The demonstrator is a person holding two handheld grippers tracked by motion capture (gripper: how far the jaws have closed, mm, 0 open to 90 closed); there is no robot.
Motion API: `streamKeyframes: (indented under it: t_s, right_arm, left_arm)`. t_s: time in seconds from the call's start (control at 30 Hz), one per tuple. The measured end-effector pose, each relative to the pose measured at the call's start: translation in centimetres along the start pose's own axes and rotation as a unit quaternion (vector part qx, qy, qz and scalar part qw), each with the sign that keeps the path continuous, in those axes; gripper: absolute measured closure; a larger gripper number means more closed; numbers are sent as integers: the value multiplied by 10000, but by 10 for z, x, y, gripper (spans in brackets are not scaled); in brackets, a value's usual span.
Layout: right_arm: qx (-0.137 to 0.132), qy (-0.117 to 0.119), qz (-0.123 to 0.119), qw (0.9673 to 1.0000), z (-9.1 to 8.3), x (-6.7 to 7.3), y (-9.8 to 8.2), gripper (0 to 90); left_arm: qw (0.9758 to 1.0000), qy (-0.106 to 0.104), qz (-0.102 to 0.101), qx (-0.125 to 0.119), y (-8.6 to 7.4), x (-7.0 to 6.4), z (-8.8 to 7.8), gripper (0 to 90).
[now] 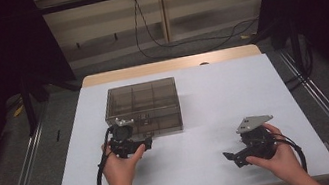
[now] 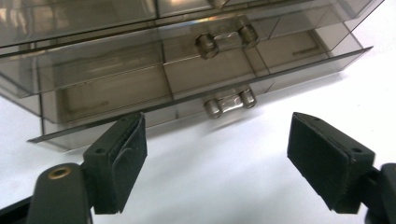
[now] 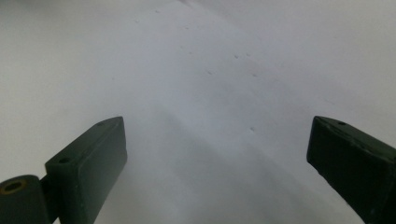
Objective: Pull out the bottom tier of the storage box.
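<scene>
A smoky see-through drawer box (image 1: 142,107) stands on the white table (image 1: 233,91), left of the middle. In the left gripper view its front faces me, with an upper drawer handle (image 2: 226,39) and a lower drawer handle (image 2: 229,102). The lower drawer (image 2: 116,93) sticks out a little. My left gripper (image 2: 217,158) is open just in front of the lower handle, with nothing between its pads. In the high view the left gripper (image 1: 127,127) sits at the box's front left. My right gripper (image 1: 230,155) lies open over bare table at the front right, pointing left, its pads (image 3: 93,158) wide apart.
The box top shows several compartments. Beyond the table's wooden far edge (image 1: 170,64) a black cable (image 1: 179,43) runs across the floor. Metal rails (image 1: 23,172) run along both sides of the table, and dark curtains hang left and right.
</scene>
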State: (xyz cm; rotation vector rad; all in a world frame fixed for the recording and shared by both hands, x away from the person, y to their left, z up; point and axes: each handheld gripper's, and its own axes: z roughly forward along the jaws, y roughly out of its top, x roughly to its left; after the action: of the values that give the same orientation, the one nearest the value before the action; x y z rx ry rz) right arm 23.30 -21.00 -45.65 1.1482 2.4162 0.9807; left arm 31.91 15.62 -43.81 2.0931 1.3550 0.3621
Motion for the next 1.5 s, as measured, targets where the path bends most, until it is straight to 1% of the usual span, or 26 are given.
streamKeyframes:
  t_s: [0.13, 0.2, 0.27, 0.3, 0.43, 0.5, 0.53, 0.57, 0.6, 0.7, 0.73, 0.77, 0.8, 0.83, 0.93, 1.0, 1.03, 1.07, 1.1, 1.13, 1.23, 1.3, 1.33, 1.4, 1.43, 1.5]
  right_arm:
    - [-30, 63, 37, 10000, 2, 1, 4, 49]
    - [-41, 50, 73, 10000, 3, 1, 5, 50]
    - [-41, 55, 120, 9999, 4, 2, 7, 50]
    - [-47, 52, 104, 9999, 5, 3, 8, 50]
    - [-71, 60, 94, 9999, 9, 4, 12, 50]
    - [-67, 40, 87, 9999, 11, 5, 14, 51]
    - [-31, 29, 82, 10000, 11, 6, 14, 52]
    - [-32, 18, 81, 10000, 12, 6, 15, 51]
    - [-46, 62, 110, 9999, 14, 7, 16, 53]
    - [-25, 36, 82, 10000, 16, 8, 18, 53]
    - [-8, 45, 121, 9999, 17, 9, 20, 54]
    - [-30, 71, 137, 9999, 18, 10, 21, 54]
    - [-3, 66, 159, 9999, 18, 10, 22, 54]
    - [-20, 83, 174, 9998, 19, 11, 24, 54]
    - [-9, 43, 147, 9999, 21, 13, 30, 54]
    - [-76, 67, 188, 9998, 23, 15, 33, 56]
    - [-60, 51, 193, 9998, 24, 16, 34, 56]
    - [-43, 50, 196, 9998, 26, 17, 36, 57]
    - [-58, 68, 180, 9998, 27, 17, 37, 57]
    - [-61, 64, 178, 9998, 28, 19, 38, 56]
    - [-51, 43, 138, 9999, 31, 22, 42, 57]
    - [-75, 53, 128, 9999, 33, 25, 46, 57]
    - [-68, 71, 126, 9999, 34, 26, 46, 57]
    - [-67, 53, 126, 9999, 37, 27, 49, 57]
    - [-64, 65, 132, 9999, 38, 28, 50, 57]
    - [-81, 66, 154, 9998, 40, 28, 52, 58]
  left_arm:
    - [10000, -57, 54, -31, -3, 6, -3, 188]
    - [9999, -90, 109, -37, -4, 9, -6, 187]
    - [9999, -111, 68, -88, -5, 11, -8, 182]
    - [9998, -124, 110, -89, -6, 14, -9, 180]
    - [9997, -126, 92, -184, -7, 20, -13, 170]
    - [9997, -142, 104, -160, -8, 24, -15, 166]
    - [9997, -130, 71, -181, -9, 25, -15, 163]
    - [9997, -140, 108, -167, -9, 27, -15, 160]
    - [9997, -166, 98, -180, -10, 29, -16, 158]
    - [9995, -191, 67, -237, -13, 35, -16, 151]
    - [9995, -197, 46, -251, -13, 36, -17, 148]
    - [9995, -205, 77, -242, -14, 38, -17, 145]
    - [9993, -205, -1, -311, -15, 39, -16, 142]
    - [9994, -238, 42, -265, -15, 42, -18, 139]
    - [9991, -236, -13, -345, -16, 45, -19, 138]
    - [9991, -263, -32, -345, -18, 48, -20, 138]
    - [9990, -285, -33, -343, -18, 48, -21, 138]
    - [9990, -288, -23, -339, -19, 49, -21, 138]
    - [9989, -272, -58, -380, -19, 49, -22, 138]
    - [9990, -285, -34, -353, -18, 51, -23, 136]
    - [9986, -282, -123, -432, -18, 56, -27, 130]
    - [9986, -286, -107, -443, -18, 59, -29, 121]
    - [9986, -247, -82, -462, -18, 60, -30, 116]
    - [9984, -263, -66, -503, -19, 62, -30, 115]
    - [9983, -280, -23, -510, -19, 63, -30, 114]
    - [9982, -313, -53, -502, -19, 64, -30, 114]
